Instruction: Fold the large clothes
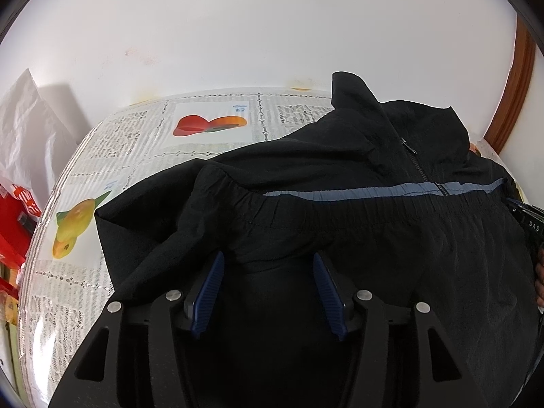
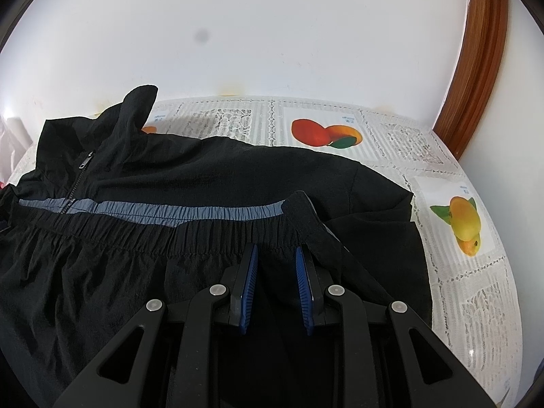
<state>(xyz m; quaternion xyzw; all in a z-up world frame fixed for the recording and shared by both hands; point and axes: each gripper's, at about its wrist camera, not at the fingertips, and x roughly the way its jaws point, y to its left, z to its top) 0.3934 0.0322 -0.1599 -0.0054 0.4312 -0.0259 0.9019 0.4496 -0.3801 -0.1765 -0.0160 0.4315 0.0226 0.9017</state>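
Left tool [image 1: 268, 261] and right tool [image 2: 276, 255] rest over the folded hem of a black zip jacket [image 1: 340, 170] on the surface [image 1: 85, 272].

The left tool's blue pads [image 1: 207, 292] stand apart over dark fabric, pressing on nothing that shows. The right tool's pads [image 2: 248, 285] stand closer together, with dark cloth lying between them, yet whether they pinch it cannot be told. The jacket lies spread across a lace-patterned tablecloth [image 2: 476, 306] printed with fruit pictures [image 2: 326, 132], its collar [image 2: 136, 108] raised toward the white wall [image 2: 272, 34]. Its elastic hem [image 2: 170, 231] is folded up to just below a grey-blue stripe [image 2: 170, 210] that crosses the zipper [image 2: 83, 161]. A wooden frame [image 2: 476, 68] stands at the right, red packaging [image 1: 13, 224] at the far left.
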